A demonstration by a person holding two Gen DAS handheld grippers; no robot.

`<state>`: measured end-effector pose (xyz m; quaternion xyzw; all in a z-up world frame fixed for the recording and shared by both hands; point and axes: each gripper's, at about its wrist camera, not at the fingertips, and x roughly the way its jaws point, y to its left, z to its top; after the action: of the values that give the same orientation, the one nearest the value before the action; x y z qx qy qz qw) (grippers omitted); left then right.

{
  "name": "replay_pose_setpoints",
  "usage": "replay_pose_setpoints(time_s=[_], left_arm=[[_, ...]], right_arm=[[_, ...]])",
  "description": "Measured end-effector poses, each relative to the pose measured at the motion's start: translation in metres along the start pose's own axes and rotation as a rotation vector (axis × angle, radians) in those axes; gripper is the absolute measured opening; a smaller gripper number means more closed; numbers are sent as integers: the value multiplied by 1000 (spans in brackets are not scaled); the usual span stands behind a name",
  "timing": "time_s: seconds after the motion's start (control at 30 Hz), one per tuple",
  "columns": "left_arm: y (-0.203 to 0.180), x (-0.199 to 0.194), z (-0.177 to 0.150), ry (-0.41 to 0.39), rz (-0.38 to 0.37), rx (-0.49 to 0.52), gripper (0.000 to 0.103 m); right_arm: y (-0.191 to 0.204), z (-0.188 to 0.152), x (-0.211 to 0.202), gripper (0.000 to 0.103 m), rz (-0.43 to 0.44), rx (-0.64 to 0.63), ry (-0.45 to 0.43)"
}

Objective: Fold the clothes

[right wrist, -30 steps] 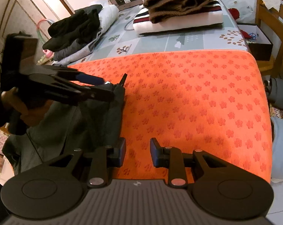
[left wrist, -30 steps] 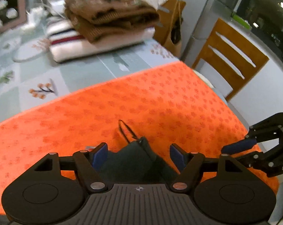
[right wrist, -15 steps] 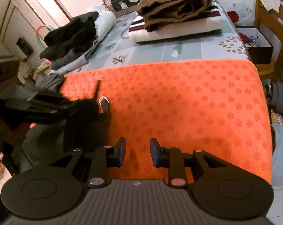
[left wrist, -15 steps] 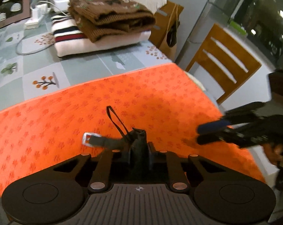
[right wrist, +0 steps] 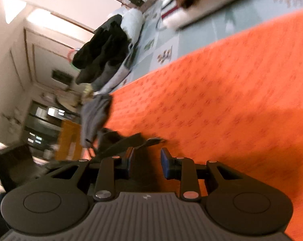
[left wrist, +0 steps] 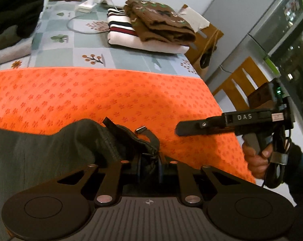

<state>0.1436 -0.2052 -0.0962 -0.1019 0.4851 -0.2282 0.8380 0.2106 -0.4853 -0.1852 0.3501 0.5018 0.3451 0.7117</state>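
The left tool [left wrist: 149, 170] is being kept clamped on a bunched edge of the dark grey garment [left wrist: 51, 152], whose strap and metal buckle [left wrist: 141, 129] are being seen sticking up just past the fingers. The rest of the garment is being draped over the near left part of the orange cloth [left wrist: 111, 98], which is being shown spread flat across the tabletop [left wrist: 129, 60] and patterned with small darker flowers. Beyond the orange cloth, the checked grey-green cover with leaf and tree prints is being left bare in the middle. A folded white striped sweater [left wrist: 131, 38] is being seen at the far side with a folded brown knit [left wrist: 161, 26] lying on it. A pile of dark clothes [right wrist: 103, 46] is being shown heaped at the far left edge, and a power strip [left wrist: 87, 5] with a white cable is lying near the back. A wooden chair [left wrist: 237, 84] is being seen beside the tabletop's right edge, with a grey cabinet behind it. The right tool [right wrist: 146, 164] is being held by a hand [left wrist: 255, 156] just above the orange cloth, its fingers standing apart and nothing being gripped between them. The right wrist view is being blurred.
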Motion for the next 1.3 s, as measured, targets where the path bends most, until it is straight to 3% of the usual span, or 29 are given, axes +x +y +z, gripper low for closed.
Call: replay_pose_setpoints(time_s=[0.2,0.4,0.47,0.5,0.77,1.03,1.13,1.3], left_arm=[[1,-5,-8,-26,1,-18,19],[0,-9,-12,-40,0,-22,19],[1,-11,-13,-44,-1,-23,19],[1,-12,-13,-46,-1,-23,19],[-1,-11,-5,-66,-13,-5,20],[-15,14,28,-82,-31,80,22],[-17,12,43,-147,-38,66,25],[-6,-9,54,-237,3,38,29]], right_arm=[[-13,-11,25,33,101,193,-5],[-15,-11,52,33,174,305,14],[-13,-12,53,25,188,314,2],[-11,-12,53,8,194,315,-6],[15,-12,15,4,222,188,-160],[28,-20,-33,4,124,-32,-339],[29,-25,-46,4,65,-112,-399],[34,-28,-41,4,-135,-306,-439]])
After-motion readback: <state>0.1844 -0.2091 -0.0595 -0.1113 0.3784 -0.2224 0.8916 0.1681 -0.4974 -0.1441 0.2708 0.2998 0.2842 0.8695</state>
